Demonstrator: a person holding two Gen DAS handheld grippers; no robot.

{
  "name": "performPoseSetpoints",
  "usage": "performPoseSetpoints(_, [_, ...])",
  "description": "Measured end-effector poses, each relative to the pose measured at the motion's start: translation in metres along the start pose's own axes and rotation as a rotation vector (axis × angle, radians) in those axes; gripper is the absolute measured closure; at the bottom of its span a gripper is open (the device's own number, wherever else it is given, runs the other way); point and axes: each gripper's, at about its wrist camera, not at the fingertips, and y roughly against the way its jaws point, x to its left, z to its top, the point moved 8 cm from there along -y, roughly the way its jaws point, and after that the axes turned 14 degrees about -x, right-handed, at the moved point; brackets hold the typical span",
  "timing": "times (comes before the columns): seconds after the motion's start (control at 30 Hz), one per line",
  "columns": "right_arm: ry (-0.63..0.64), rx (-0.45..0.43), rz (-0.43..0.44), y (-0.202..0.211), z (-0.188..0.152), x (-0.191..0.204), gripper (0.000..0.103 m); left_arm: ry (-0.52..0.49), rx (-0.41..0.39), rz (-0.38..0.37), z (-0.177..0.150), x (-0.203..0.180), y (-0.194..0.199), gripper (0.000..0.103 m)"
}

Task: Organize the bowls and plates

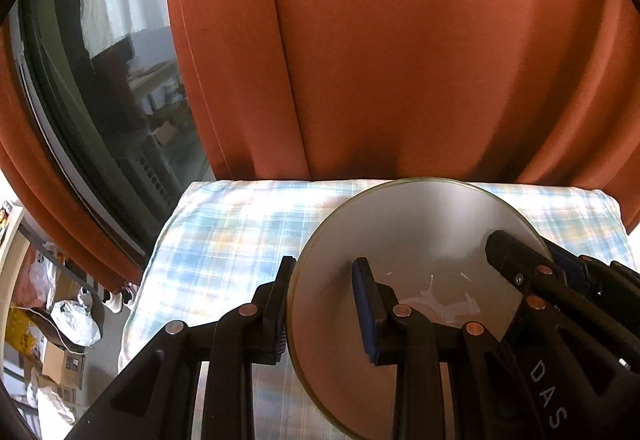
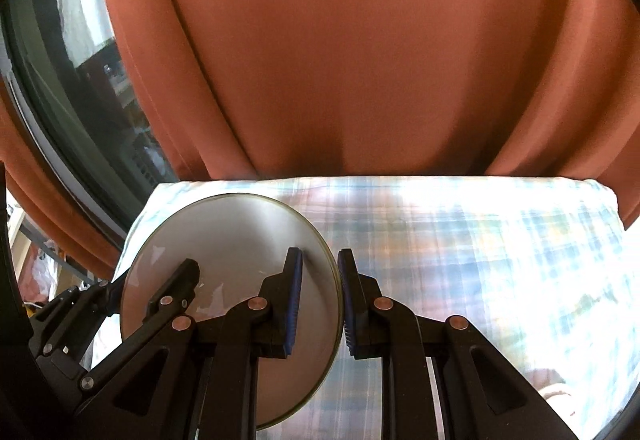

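Observation:
A round grey plate [image 1: 420,232] with a thin greenish rim is held between both grippers over the plaid-covered table [image 1: 224,224]. My left gripper [image 1: 324,280] is shut on its left rim, one blue pad inside the plate and the other finger outside. My right gripper [image 1: 536,252] is clamped on the opposite rim. In the right wrist view the same plate [image 2: 240,232] sits at the left. There my right gripper [image 2: 320,260] pinches its right edge between blue pads. My left gripper [image 2: 152,276] grips the far left edge. Pale reflections show on the plate's middle.
An orange curtain [image 1: 400,60] hangs right behind the table's far edge. A dark window [image 1: 120,100] is at the left. Bags and boxes [image 1: 60,320] lie on the floor beyond the table's left edge. The plaid cloth [image 2: 460,240] stretches to the right.

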Motion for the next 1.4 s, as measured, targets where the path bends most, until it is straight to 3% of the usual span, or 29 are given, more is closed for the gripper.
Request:
performPoseSetpoints(0.7, [-0.023, -0.053, -0.123, 0.113, -0.056, -0.018, 0.081, -0.026, -0.042, -0.128, -0.05, -0.012, 0.068, 0.075])
performPoseSetpoints(1.1, [-0.092, 0.014, -0.155, 0.135, -0.105, -0.067, 0.081, -0.097, 0.039, -0.153, -0.089, -0.06, 0.081, 0.075])
performPoseSetpoints(1.4, [-0.121, 0.097, -0.133, 0.138, -0.147, -0.1, 0.081, -0.064, 0.136, -0.135, -0.133, -0.084, 0.085, 0.075])
